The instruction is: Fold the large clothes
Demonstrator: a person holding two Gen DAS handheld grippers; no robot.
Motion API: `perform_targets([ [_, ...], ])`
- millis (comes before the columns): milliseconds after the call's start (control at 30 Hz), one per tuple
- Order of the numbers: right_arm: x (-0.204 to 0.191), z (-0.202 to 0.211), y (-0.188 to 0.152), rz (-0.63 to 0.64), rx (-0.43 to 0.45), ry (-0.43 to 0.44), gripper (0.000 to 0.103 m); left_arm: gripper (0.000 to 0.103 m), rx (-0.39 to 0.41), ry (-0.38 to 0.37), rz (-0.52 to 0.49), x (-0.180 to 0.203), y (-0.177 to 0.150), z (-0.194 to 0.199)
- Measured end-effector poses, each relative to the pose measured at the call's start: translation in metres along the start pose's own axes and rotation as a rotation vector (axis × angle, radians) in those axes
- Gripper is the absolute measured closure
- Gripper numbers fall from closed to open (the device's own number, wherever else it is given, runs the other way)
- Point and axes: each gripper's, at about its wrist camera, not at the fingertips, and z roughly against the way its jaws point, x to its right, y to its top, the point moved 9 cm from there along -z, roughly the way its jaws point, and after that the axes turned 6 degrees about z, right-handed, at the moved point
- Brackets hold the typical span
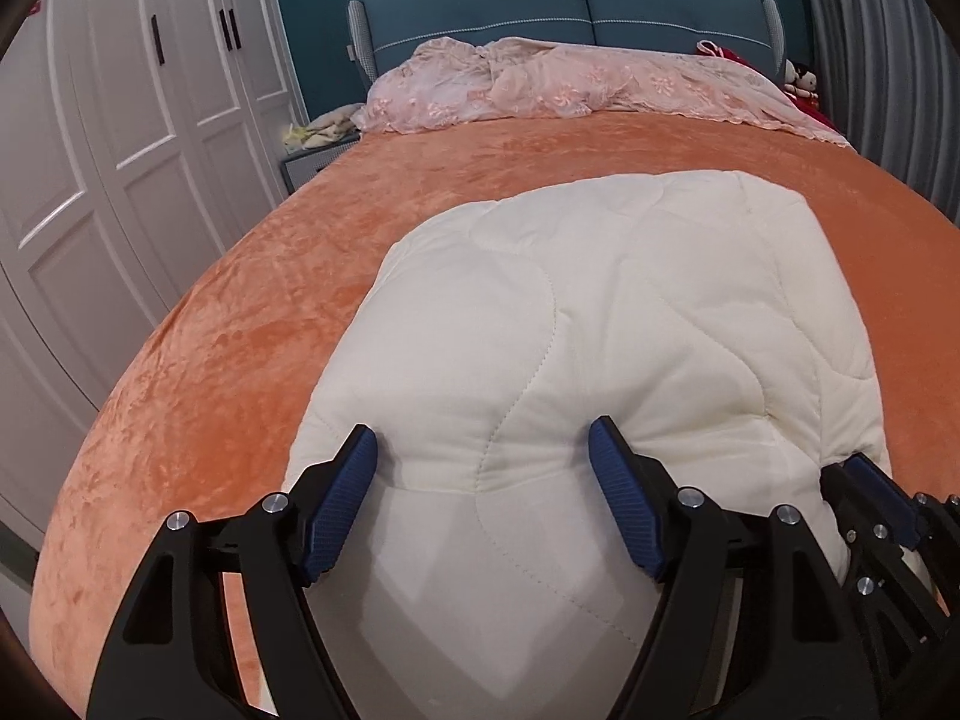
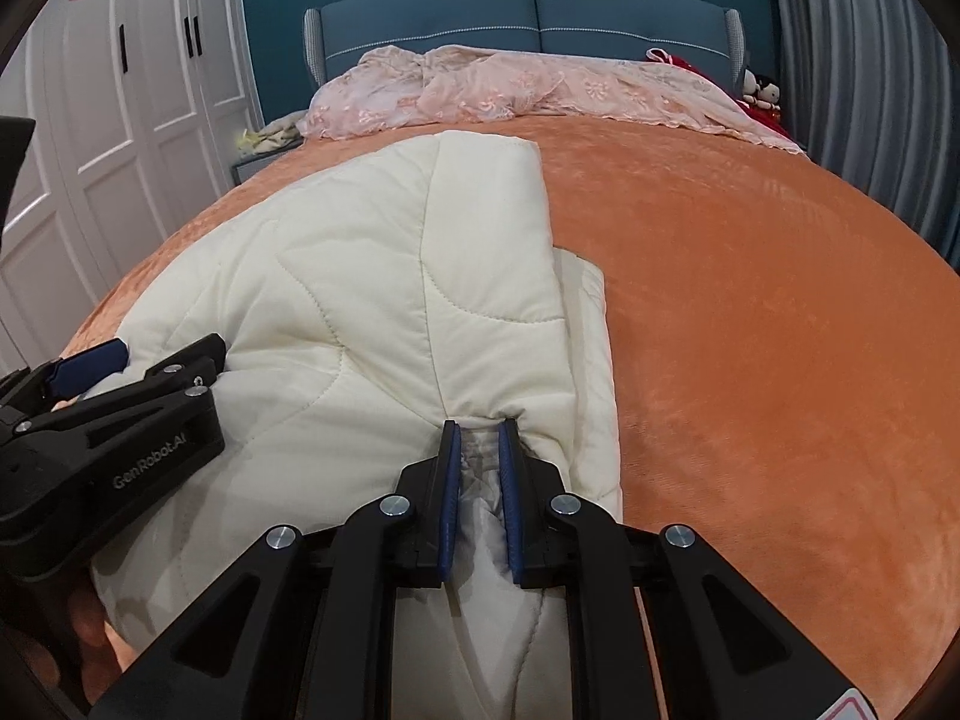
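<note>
Orange plush covers the bed [image 1: 198,324], with a blue headboard [image 1: 570,6] at 12 o'clock, white wardrobe doors [image 1: 120,120] toward 10 o'clock, and a pink lace spread [image 1: 540,84] bunched along the pillows. On the near half of that bed lies the cream quilted comforter [image 1: 600,312], already doubled into a thick, puffy slab whose wavy stitch lines run across its top; in the right wrist view an upper layer ends short, leaving a lower edge showing toward 3 o'clock. The left claw [image 1: 483,450] stands wide apart, its blue pads straddling a swell of padding at the near edge without pinching it, seemingly placed to steady or gather the bulk. The right claw [image 2: 480,438] is nearly closed, a bunched pleat of the comforter clamped between its pads, a grip likely taken on the near edge so that it can be carried over for the next fold.
</note>
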Motion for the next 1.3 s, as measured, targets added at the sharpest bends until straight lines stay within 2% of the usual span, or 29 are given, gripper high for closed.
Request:
perform_targets([
  [367, 0.0, -0.008, -0.006, -0.015, 0.027, 0.016, 0.092, 0.032, 0.066, 0.015, 0.024, 0.001, -0.006, -0.009],
  [633, -0.004, -0.005, -0.005, 0.003, 0.038, -0.001, 0.091, 0.032, 0.075, 0.005, 0.034, 0.0, -0.007, -0.008],
  [700, -0.007, 0.004, -0.002, 0.017, 0.034, -0.009, 0.091, 0.032, 0.066, -0.009, 0.036, -0.002, -0.006, -0.003],
  [800, -0.01, 0.033, 0.004, 0.02, 0.026, 0.01, 0.088, 0.032, 0.024, -0.054, 0.048, -0.013, -0.01, 0.025],
  [933, -0.007, 0.072, -0.008, -0.002, 0.014, 0.035, 0.087, 0.031, -0.027, -0.053, 0.081, -0.038, -0.029, 0.054],
  [1100, -0.01, 0.058, -0.032, 0.029, -0.087, 0.016, 0.087, 0.03, -0.092, -0.047, 0.118, -0.049, -0.05, 0.053],
  [1300, -0.014, 0.049, -0.034, 0.064, -0.1, -0.023, 0.085, 0.03, -0.115, -0.033, 0.132, -0.045, -0.054, 0.048],
])
